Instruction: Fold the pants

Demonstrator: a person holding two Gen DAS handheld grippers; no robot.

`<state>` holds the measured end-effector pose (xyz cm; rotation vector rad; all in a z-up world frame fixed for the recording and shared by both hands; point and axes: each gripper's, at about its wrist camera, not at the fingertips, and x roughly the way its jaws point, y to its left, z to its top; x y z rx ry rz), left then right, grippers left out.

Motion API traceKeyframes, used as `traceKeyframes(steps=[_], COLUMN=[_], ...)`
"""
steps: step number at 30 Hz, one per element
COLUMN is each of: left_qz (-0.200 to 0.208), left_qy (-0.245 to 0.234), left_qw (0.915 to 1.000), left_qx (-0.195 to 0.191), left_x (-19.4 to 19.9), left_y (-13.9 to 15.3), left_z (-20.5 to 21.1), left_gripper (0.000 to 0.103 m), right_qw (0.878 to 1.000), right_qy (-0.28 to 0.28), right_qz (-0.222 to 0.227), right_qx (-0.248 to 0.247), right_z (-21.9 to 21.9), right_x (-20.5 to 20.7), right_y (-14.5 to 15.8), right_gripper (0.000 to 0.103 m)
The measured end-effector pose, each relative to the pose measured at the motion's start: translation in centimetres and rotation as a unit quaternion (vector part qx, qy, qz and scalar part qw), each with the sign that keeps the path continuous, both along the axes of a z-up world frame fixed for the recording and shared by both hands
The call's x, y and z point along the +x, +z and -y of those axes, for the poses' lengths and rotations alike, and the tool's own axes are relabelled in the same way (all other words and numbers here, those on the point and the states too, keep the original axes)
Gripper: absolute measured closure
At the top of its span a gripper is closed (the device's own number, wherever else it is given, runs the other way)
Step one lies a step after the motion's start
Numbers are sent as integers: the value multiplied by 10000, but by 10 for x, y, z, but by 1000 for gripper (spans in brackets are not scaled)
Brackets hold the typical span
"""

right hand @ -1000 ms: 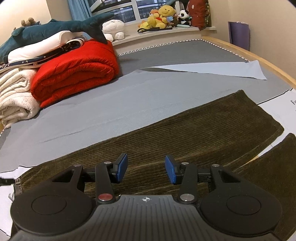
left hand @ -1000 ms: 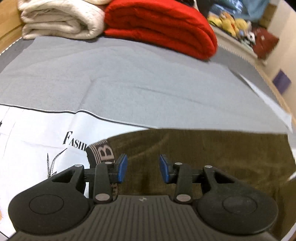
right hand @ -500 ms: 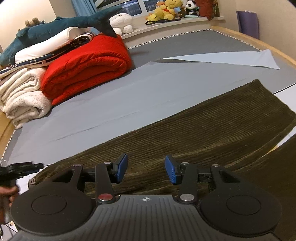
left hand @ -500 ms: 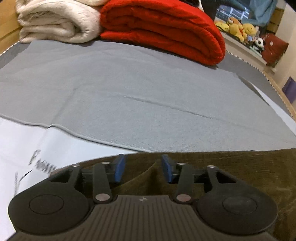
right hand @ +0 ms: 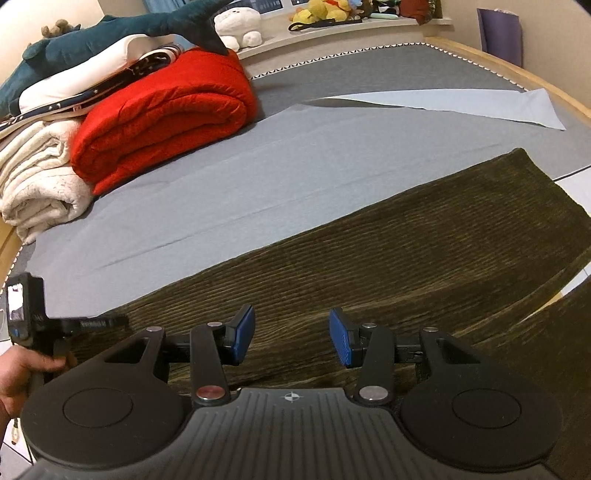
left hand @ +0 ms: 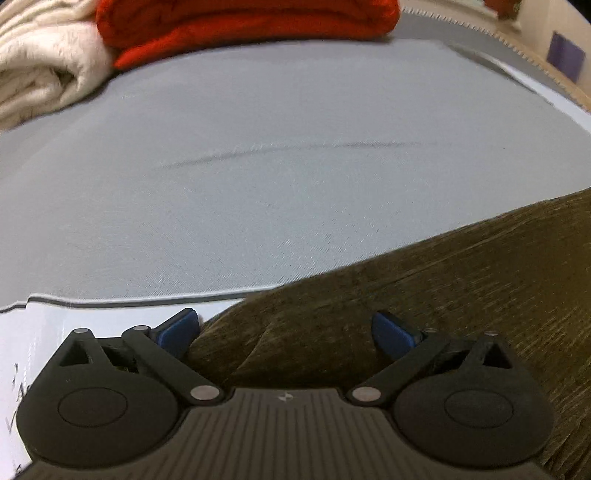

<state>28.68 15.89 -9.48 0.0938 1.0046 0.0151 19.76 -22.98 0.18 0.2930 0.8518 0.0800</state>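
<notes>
Dark olive corduroy pants (right hand: 388, 251) lie flat across a grey sheet (right hand: 240, 177) on the bed, one leg stretching to the right. My left gripper (left hand: 284, 332) is open wide, low over the waist end of the pants (left hand: 406, 295), with the cloth's edge between its blue pads. It also shows in the right wrist view (right hand: 88, 325) at the far left, held by a hand. My right gripper (right hand: 291, 336) is open and empty, just above the pants' middle.
A folded red quilt (right hand: 162, 118), a cream blanket (right hand: 40, 184) and a plush shark (right hand: 110, 37) are stacked at the back left. A white printed sheet (left hand: 29, 332) lies under the pants' left end. Soft toys (right hand: 325, 9) line the window ledge.
My left gripper has moved right and lower onto the waist end and its jaws have opened wider. My right gripper has shifted slightly, still open over the pants.
</notes>
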Motion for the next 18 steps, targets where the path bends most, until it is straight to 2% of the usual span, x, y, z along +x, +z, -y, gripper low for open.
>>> traceKeyframes(steps=[1,2,4,5,9,10,11,15,18], left_qz=[25,83,122,125,174,180,190,274,390], left_qy=[-49,-109,-171,-210,-515,-559,-571,-473,-462], left_qw=[9999,9998,9997,9997,9982,9978,9976,9983,9979], left_qx=[-86,-153,-88,-43,237,303,334,186,212], left_x=[0,0,2,1,-9,-12,-15,-29,-44], left_y=[1,5,12,14,18,19,22,41,58], left_z=[0,0,2,3,12,13,13,15,21], left_gripper=[18,44,70,78,91,98,101,102,102], right_qw=[10000,10000,10000,10000,9998,9998,9998,9997,9998], right_qy=[13,28,60,70,118,110,96,23,-55], right_qz=[-6,-11,-25,-25,23,34,44,90,122], right_qx=[-12,-24,-56,-64,-145,-164,-175,-224,-173], right_z=[1,1,1,1,4,6,7,17,25], right_x=[0,0,0,0,-2,-2,-3,-7,-11], right_y=[-1,-1,-2,-2,0,1,1,5,9], right_gripper=[56,56,56,56,56,56,56,56,56])
